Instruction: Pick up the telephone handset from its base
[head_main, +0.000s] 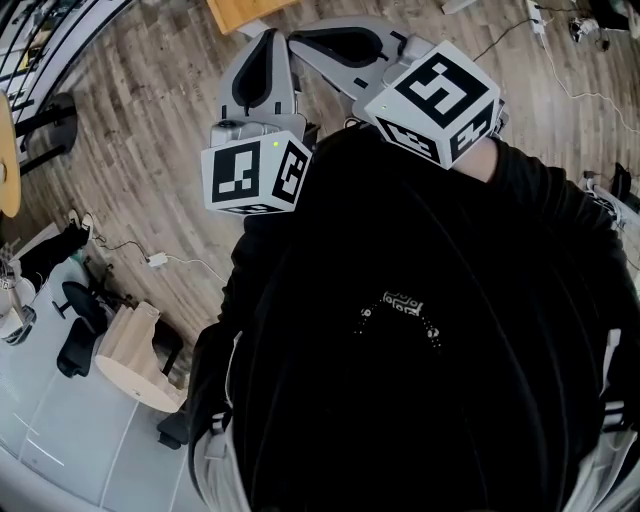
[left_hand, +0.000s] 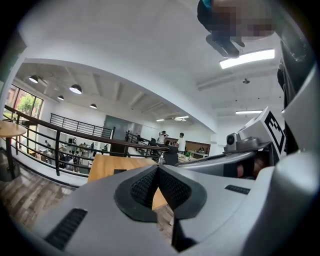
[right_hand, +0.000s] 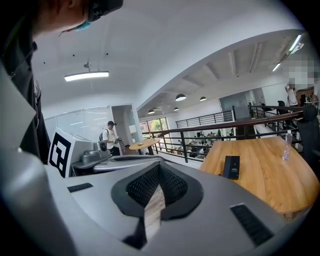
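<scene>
**Left claw (left_hand: 158, 169) and right claw (right_hand: 159, 167) clenched, both empty**

Each claw is closed tip to tip with nothing between its pads. The person holds the pair side by side just before a black top (head_main: 420, 330), over a plank floor (head_main: 150, 120). At near left a white bench (head_main: 60, 430) carries a black shape (head_main: 76, 335); whether it is the handset cannot be told. Farther off, a wooden bench (right_hand: 260, 180) bears a small black box (right_hand: 231, 167) and a bottle (right_hand: 286, 146).
</scene>
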